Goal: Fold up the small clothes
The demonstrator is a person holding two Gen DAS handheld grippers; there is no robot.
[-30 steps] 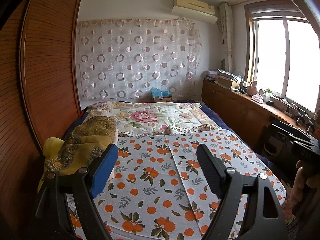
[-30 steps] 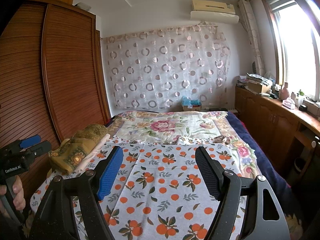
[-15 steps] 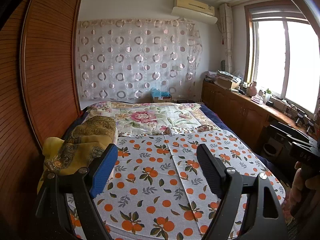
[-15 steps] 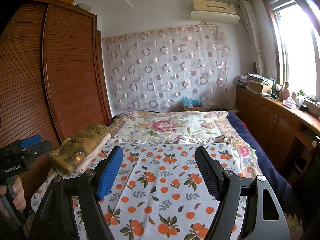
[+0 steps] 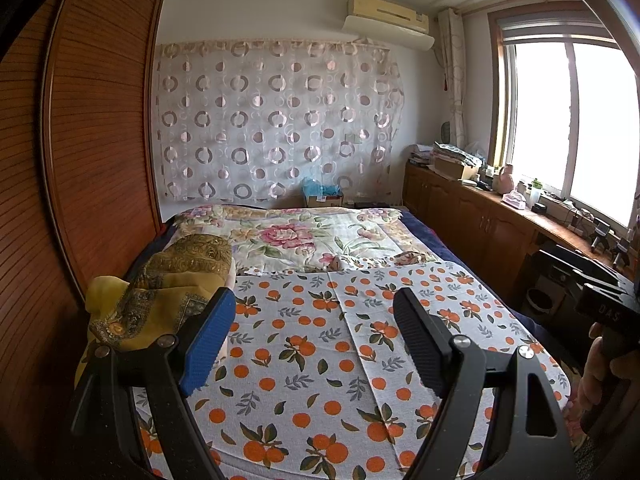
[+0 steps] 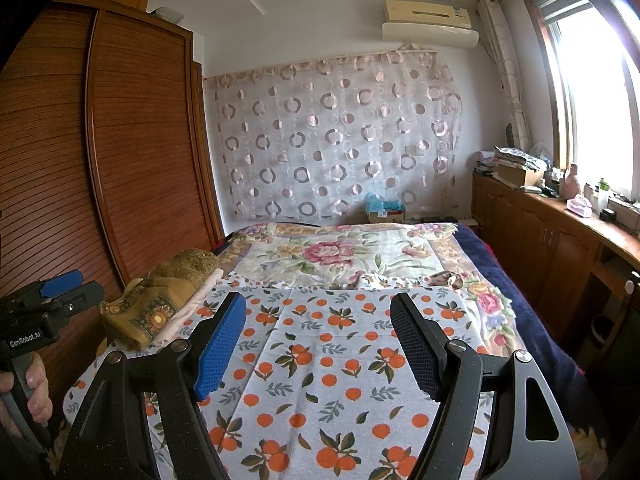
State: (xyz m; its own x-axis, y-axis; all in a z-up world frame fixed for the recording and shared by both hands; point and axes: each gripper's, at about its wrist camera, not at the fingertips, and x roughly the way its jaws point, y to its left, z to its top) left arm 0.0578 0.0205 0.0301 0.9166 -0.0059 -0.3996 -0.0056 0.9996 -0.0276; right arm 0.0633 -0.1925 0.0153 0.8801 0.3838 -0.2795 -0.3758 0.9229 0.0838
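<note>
A pile of yellow-brown patterned cloth (image 5: pixel 168 292) lies at the left edge of the bed, on a white sheet with orange fruit print (image 5: pixel 320 344). It also shows in the right wrist view (image 6: pixel 160 304). My left gripper (image 5: pixel 310 344) is open and empty, held above the near part of the sheet, to the right of the pile. My right gripper (image 6: pixel 318 346) is open and empty, above the sheet (image 6: pixel 328 380) farther right. A small crumpled patterned piece (image 6: pixel 444 280) lies at the sheet's far edge.
A floral quilt (image 5: pixel 304 236) covers the far half of the bed. A wooden wardrobe (image 5: pixel 92 152) runs along the left. Low wooden cabinets (image 5: pixel 480 220) with clutter stand under the window on the right. A box (image 5: pixel 324 198) sits by the curtain.
Both grippers have stayed open and almost still; the views have shifted only very slightly.
</note>
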